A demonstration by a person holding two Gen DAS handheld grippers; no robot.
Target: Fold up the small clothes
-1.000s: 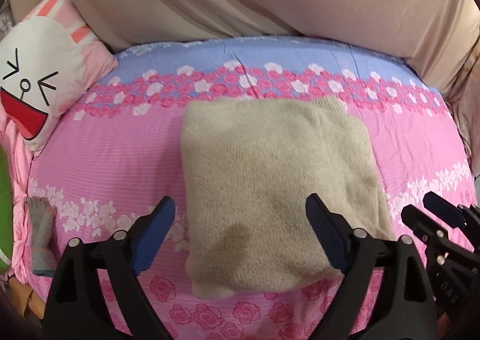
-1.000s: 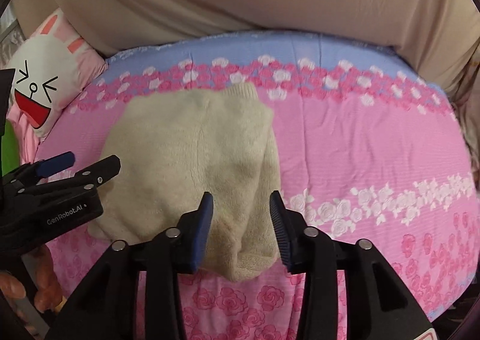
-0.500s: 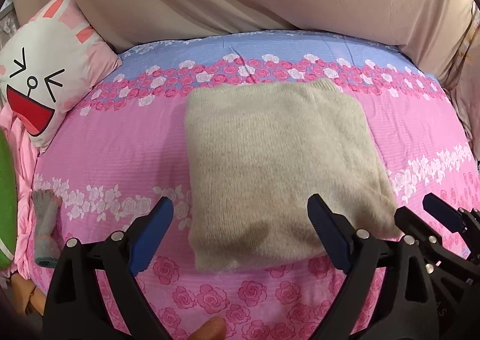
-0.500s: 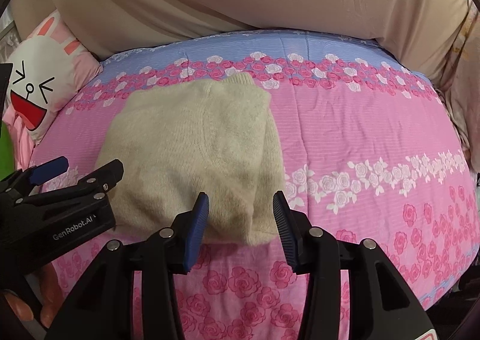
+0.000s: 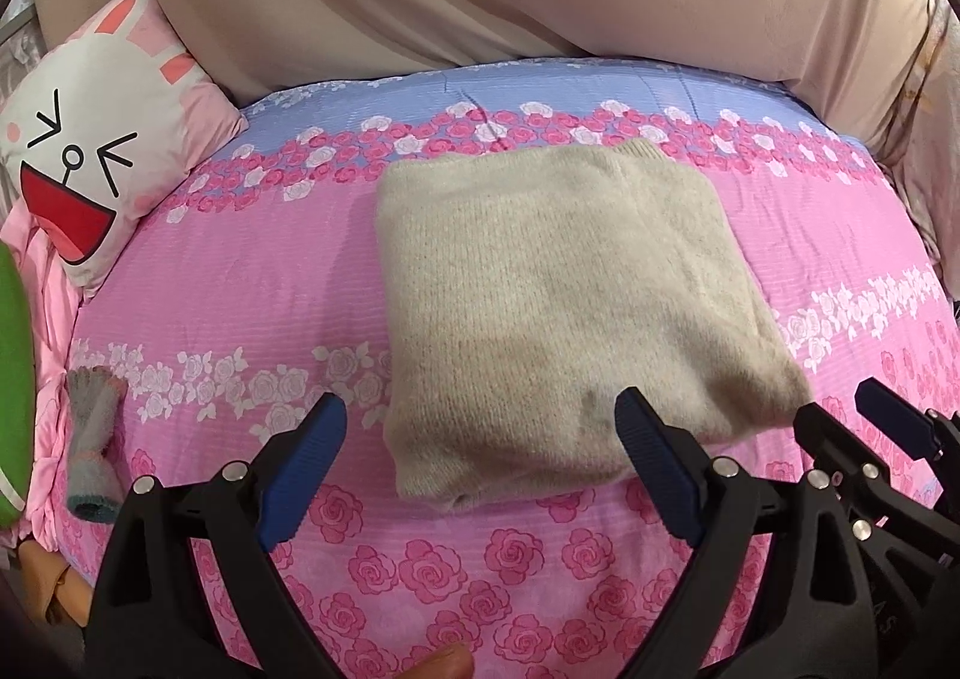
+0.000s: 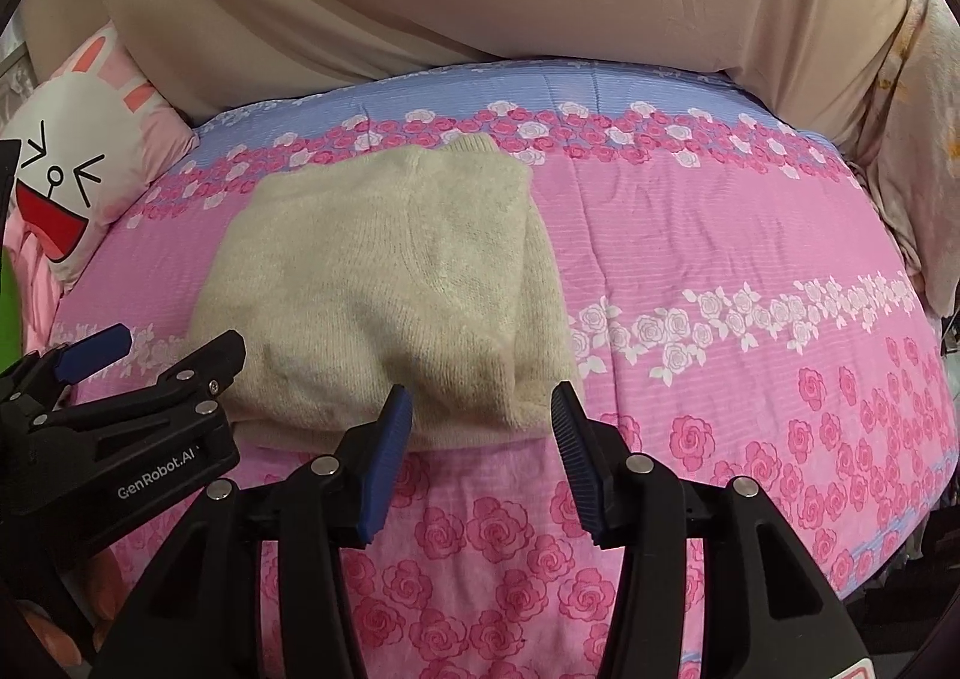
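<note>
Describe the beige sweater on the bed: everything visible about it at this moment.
The sweater is a cream-beige fuzzy knit, folded into a thick, roughly rectangular bundle. It lies flat on the pink rose-print bedspread, with a ribbed edge showing at its far end and stacked layers visible along its near and right sides. Neither the left gripper nor the right gripper holds it; both hover open just short of its near edge. Nothing else touches it.

— Colours, centre frame?
— Beige knit sweater (image 5: 558, 319) on my pink bedsheet (image 5: 240, 289), rose-printed, blue band above.
— Upper left?
— White-pink rabbit pillow (image 5: 90, 151), red mouth. My pads (image 6: 387, 457): blue.
</note>
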